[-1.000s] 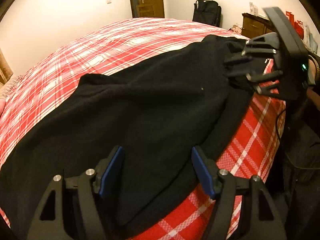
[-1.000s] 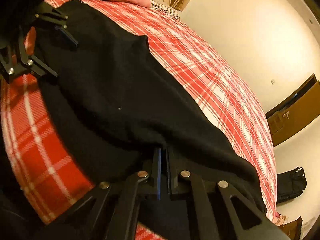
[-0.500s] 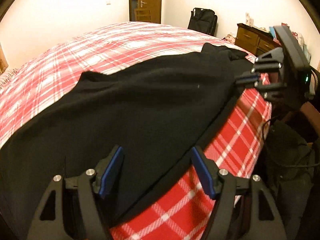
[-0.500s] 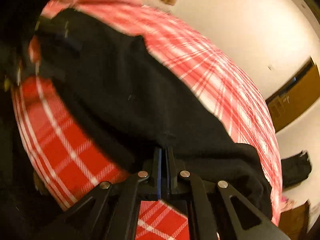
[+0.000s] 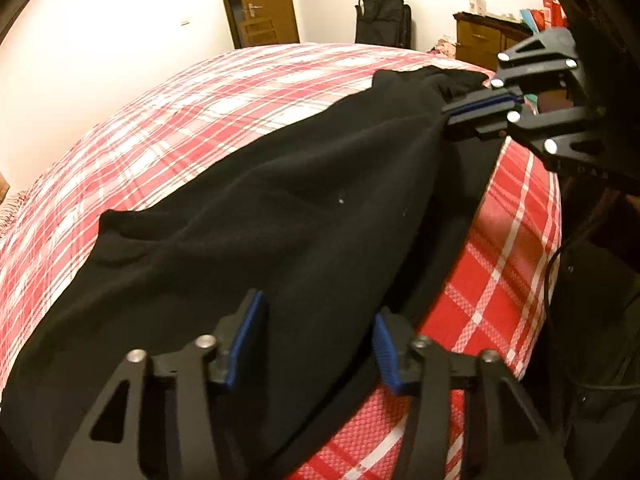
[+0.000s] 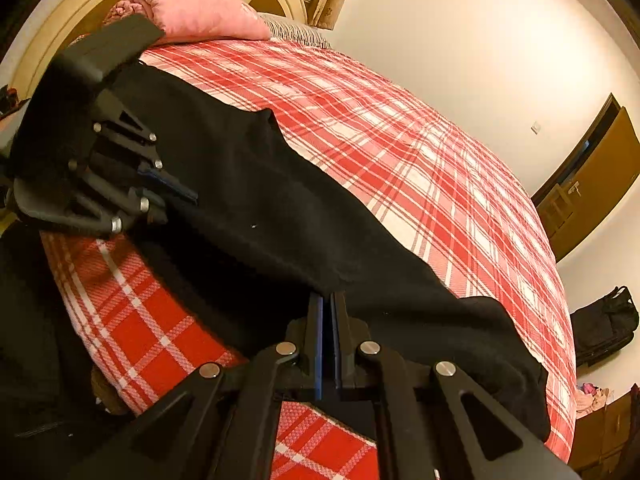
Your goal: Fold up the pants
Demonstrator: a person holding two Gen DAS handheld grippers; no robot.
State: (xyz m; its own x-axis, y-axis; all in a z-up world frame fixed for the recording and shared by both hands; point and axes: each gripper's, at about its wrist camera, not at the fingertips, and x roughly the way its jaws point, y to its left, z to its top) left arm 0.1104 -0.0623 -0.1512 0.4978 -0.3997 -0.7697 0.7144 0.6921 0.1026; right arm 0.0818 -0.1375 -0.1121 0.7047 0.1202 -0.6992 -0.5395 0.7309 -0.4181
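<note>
Black pants [image 5: 256,232] lie lengthwise along the near edge of a red plaid bed [image 5: 224,92], folded over themselves. My left gripper [image 5: 316,336] is open, its blue pads either side of a raised fold of the pants. My right gripper [image 6: 329,320] is shut on the pants' edge at the other end; it also shows in the left wrist view [image 5: 480,106], pinching the cloth. In the right wrist view the pants [image 6: 280,216] stretch away to the left gripper [image 6: 168,188] at the far end.
A pink pillow [image 6: 192,16] and round headboard [image 6: 80,4] stand at one end of the bed. A wooden door [image 5: 260,0], black bag [image 5: 382,20] and dresser [image 5: 492,40] are beyond the other end. The bed's side drops off below the pants.
The left gripper's opening has narrowed around the fold. The right gripper, still shut on the cloth, has pulled it tauter along the bed edge, and both views have tilted.
</note>
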